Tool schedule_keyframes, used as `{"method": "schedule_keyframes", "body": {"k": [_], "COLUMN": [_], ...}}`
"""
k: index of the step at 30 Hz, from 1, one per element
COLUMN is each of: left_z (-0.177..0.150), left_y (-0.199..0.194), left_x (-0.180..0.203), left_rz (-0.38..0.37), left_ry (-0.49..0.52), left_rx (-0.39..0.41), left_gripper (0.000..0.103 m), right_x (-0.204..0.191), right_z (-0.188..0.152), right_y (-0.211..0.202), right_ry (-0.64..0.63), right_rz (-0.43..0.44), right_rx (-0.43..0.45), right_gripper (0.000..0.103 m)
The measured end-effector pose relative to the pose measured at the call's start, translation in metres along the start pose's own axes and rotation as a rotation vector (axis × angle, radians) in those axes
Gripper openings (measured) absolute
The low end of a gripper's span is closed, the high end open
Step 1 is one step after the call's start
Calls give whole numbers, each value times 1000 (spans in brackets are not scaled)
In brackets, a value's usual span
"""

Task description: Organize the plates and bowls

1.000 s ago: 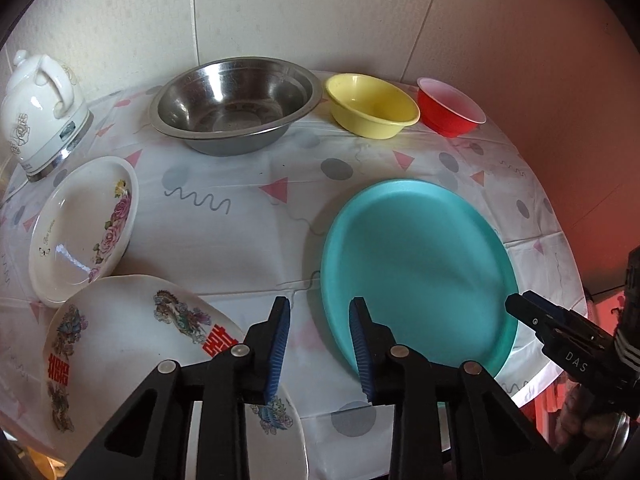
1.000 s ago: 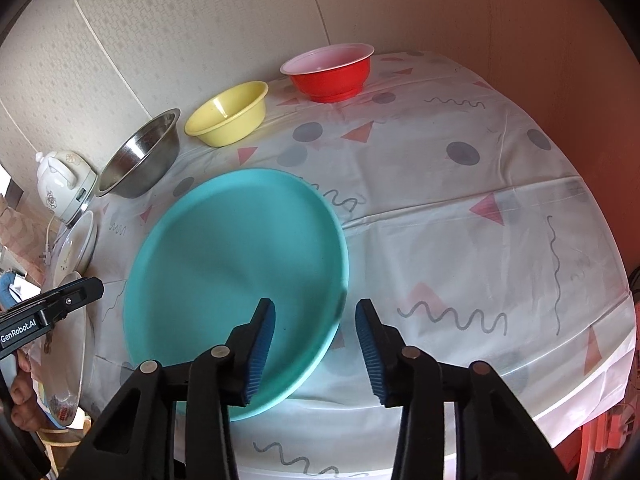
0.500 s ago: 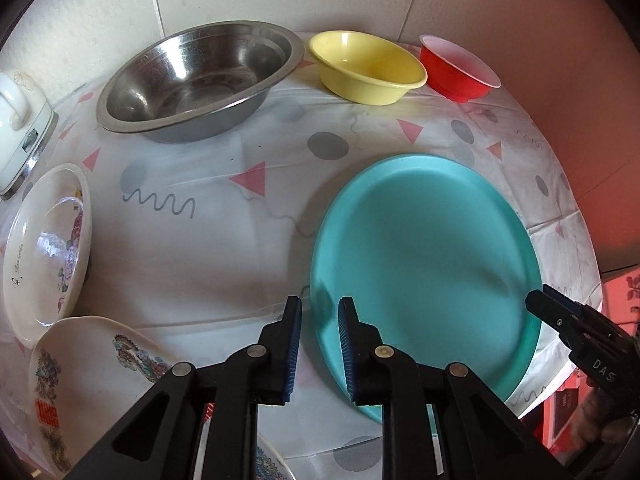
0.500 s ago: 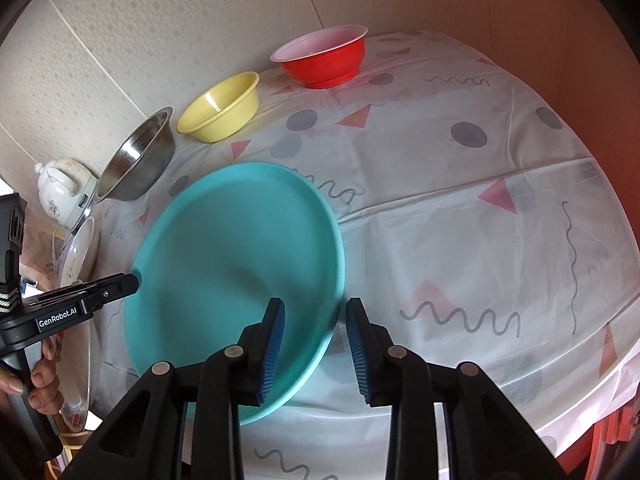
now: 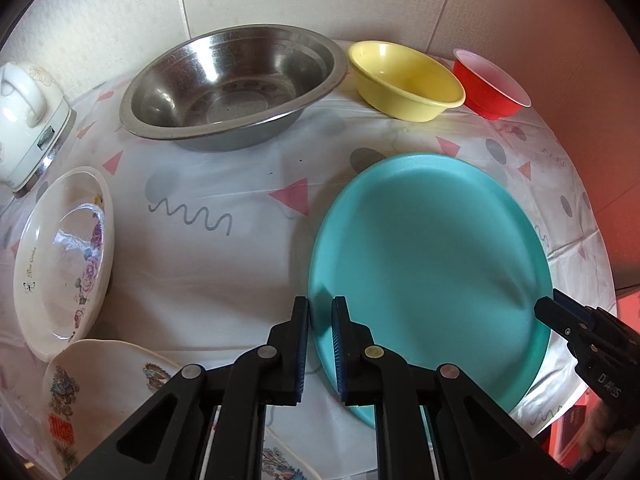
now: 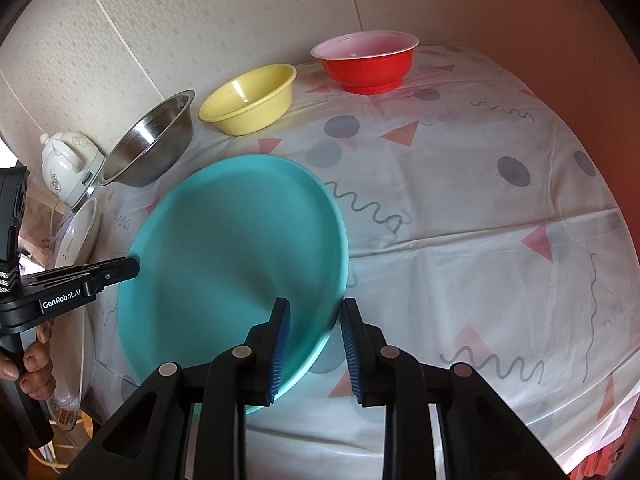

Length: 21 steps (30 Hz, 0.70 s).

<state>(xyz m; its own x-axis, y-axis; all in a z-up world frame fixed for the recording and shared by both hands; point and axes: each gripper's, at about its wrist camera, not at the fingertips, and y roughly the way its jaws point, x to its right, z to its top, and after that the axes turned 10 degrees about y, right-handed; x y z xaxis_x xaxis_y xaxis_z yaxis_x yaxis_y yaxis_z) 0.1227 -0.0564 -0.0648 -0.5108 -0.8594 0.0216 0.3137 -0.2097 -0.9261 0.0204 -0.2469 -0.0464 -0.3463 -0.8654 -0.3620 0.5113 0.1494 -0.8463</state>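
Observation:
A large teal plate (image 5: pixel 428 264) lies on the patterned tablecloth; it also shows in the right wrist view (image 6: pixel 236 264). My left gripper (image 5: pixel 320 320) straddles the plate's left rim with its jaws nearly closed, a narrow gap around the edge. My right gripper (image 6: pixel 314 328) is open, one finger over the plate's right rim and one outside it. A steel bowl (image 5: pixel 236 84), a yellow bowl (image 5: pixel 404 80) and a red bowl (image 5: pixel 492 88) stand along the back wall.
A floral white dish (image 5: pixel 64 260) and a decorated white plate (image 5: pixel 108 396) lie at the left. A white electric kettle (image 5: pixel 28 116) stands at the back left. The table edge (image 6: pixel 580 432) runs close on the right.
My left gripper has narrowed and moved forward onto the teal plate's left rim. My right gripper narrowed, then opened wider again at the plate's right rim.

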Motion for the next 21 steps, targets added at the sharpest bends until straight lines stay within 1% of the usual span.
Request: {"method": "schedule_keyframes", "body": {"k": [2, 4, 6, 10, 12, 17, 21], "left_z": [1, 2, 0, -4, -5, -8, -11], "left_y": [0, -1, -4, -7, -8, -11, -12], "left_x": [-7, -13, -23, -34, -38, -45, -49], "left_rz": [12, 47, 46, 55, 77, 85, 88], "left_ry": [-17, -28, -41, -56, -61, -70, -79], "left_rx": [-1, 0, -1, 2, 6, 12, 14], "left_gripper": [12, 12, 12, 12, 12, 12, 15], "right_x": [-9, -16, -23, -31, -34, -43, -46], "right_z": [2, 7, 10, 17, 20, 19, 17], "right_y": [3, 8, 13, 19, 21, 25, 26], "right_ry": [-16, -36, -64, -81, -88, -129, -153], "right_rz": [-8, 6, -8, -20, -16, -48, -62], "right_rx": [1, -12, -12, -16, -19, -17, -7], "right_gripper": [26, 26, 26, 26, 26, 27, 30]}}
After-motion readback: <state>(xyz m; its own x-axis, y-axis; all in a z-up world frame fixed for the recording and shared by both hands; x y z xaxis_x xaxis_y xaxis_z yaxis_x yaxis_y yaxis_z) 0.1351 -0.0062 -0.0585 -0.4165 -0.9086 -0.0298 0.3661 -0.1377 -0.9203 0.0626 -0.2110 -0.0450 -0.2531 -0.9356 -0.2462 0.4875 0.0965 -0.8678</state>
